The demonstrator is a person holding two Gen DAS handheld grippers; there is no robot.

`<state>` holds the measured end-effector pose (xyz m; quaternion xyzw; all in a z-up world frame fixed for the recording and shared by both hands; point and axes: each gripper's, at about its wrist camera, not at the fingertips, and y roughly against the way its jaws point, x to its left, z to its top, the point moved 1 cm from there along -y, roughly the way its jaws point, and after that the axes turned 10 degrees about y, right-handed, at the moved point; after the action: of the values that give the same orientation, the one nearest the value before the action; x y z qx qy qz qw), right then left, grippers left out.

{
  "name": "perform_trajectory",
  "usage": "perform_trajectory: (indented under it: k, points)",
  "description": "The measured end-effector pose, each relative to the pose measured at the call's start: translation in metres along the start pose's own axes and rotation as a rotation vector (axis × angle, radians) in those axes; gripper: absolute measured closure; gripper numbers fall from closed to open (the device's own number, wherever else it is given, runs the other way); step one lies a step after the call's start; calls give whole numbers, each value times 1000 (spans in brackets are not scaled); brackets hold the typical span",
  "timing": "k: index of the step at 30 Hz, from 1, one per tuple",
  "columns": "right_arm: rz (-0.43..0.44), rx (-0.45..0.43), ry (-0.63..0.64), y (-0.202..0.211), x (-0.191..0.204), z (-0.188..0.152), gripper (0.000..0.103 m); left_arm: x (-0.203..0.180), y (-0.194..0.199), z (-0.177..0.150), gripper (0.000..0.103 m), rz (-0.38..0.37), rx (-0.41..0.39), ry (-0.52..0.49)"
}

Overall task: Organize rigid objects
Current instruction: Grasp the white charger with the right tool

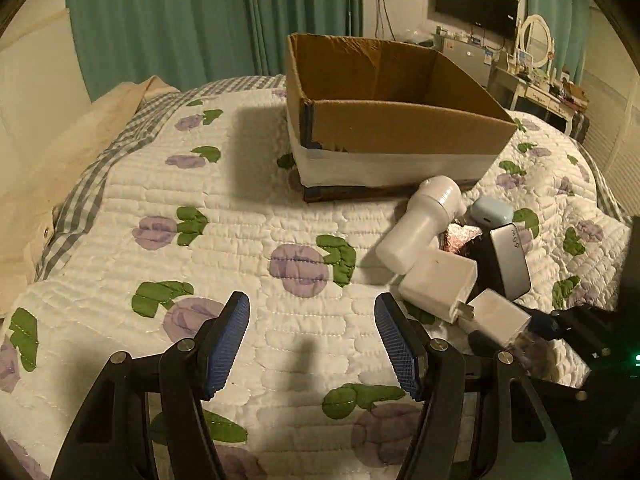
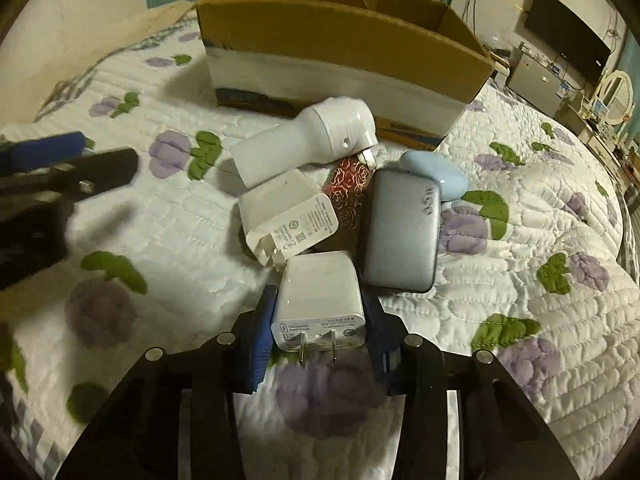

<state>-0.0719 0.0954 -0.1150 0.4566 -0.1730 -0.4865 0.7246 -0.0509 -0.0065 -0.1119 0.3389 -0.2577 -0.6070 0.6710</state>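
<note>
An open cardboard box [image 1: 400, 128] [image 2: 340, 36] stands on the quilted bed. In front of it lies a heap: a white cylindrical device [image 1: 420, 224] [image 2: 304, 140], a white charger [image 1: 438, 284] [image 2: 288, 216], a grey power bank [image 1: 510, 260] [image 2: 404, 232], a light blue case [image 1: 490, 210] [image 2: 436, 172] and a red patterned item [image 2: 346, 188]. My right gripper [image 2: 320, 312] [image 1: 560, 324] is shut on a white Huawei charger [image 2: 318, 304] [image 1: 494, 316], prongs toward the camera. My left gripper [image 1: 312, 340] [image 2: 60, 160] is open and empty, left of the heap above the quilt.
The floral quilt [image 1: 200, 208] covers the bed, with a beige cloth [image 1: 48, 168] at its left. Green curtains [image 1: 180, 12] hang behind. A TV [image 1: 476, 2], a mirror and a cluttered dresser [image 1: 540, 88] stand at the far right.
</note>
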Motion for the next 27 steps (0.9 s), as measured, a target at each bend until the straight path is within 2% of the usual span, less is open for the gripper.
perform_trajectory:
  k: [3, 6, 10, 18, 20, 27]
  points:
    - [22, -43, -5, 20, -4, 1, 63, -4, 0, -1, 35, 8, -1, -17]
    - [-4, -109, -15, 43, -15, 8, 63, -8, 0, 3, 35, 3, -1, -20]
    - [-13, -163, -83, 53, -45, 29, 63, -21, -4, 13, 35, -14, -6, -33]
    - [-33, -214, -239, 32, -101, 67, 63, -58, -43, 36, 35, -52, 17, -68]
    - [-35, -213, -250, 22, -106, 67, 63, -69, -55, 40, 35, -67, 25, -84]
    - [42, -172, -333, -2, -125, 55, 63, -91, -81, 44, 35, -136, 56, -157]
